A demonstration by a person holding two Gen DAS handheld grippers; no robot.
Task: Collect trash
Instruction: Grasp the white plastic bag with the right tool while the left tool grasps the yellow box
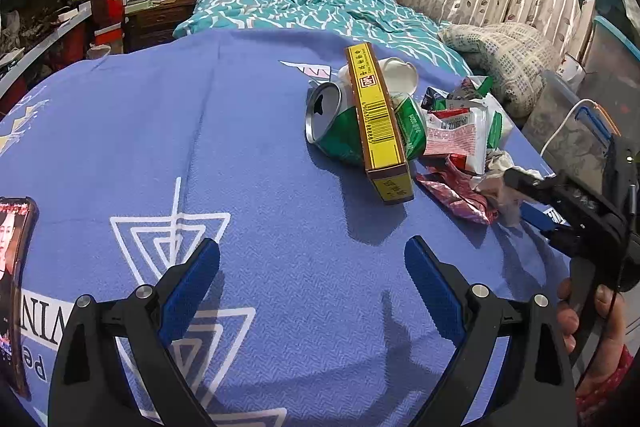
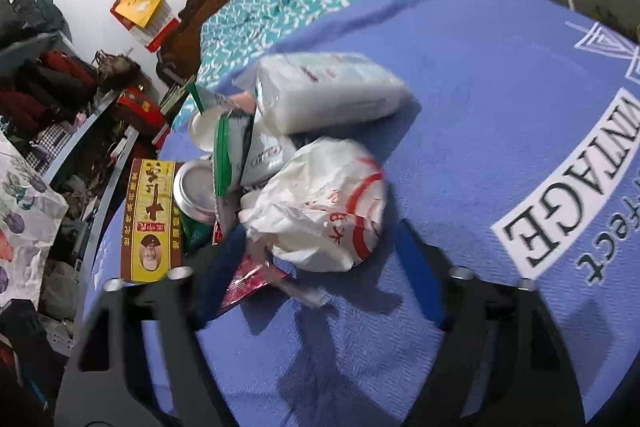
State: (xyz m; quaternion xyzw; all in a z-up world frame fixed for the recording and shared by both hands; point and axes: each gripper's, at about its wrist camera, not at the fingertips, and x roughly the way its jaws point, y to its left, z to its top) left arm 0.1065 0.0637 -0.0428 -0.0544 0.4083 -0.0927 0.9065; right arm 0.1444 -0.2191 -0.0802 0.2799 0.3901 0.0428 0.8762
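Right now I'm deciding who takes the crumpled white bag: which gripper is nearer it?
Right. The right gripper has the crumpled white bag just ahead of its open fingertips. The left gripper hangs open over bare blue cloth, well short of the pile.

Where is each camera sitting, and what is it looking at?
Left wrist view: sits on the left gripper, looking down over the blue printed blanket toward the trash pile; its open blue-padded fingers, the right gripper and a hand show.
Right wrist view: sits on the right gripper, close over the crumpled white plastic bag; its own fingers show.
Both share the long yellow cardboard box and the dented green drink can.
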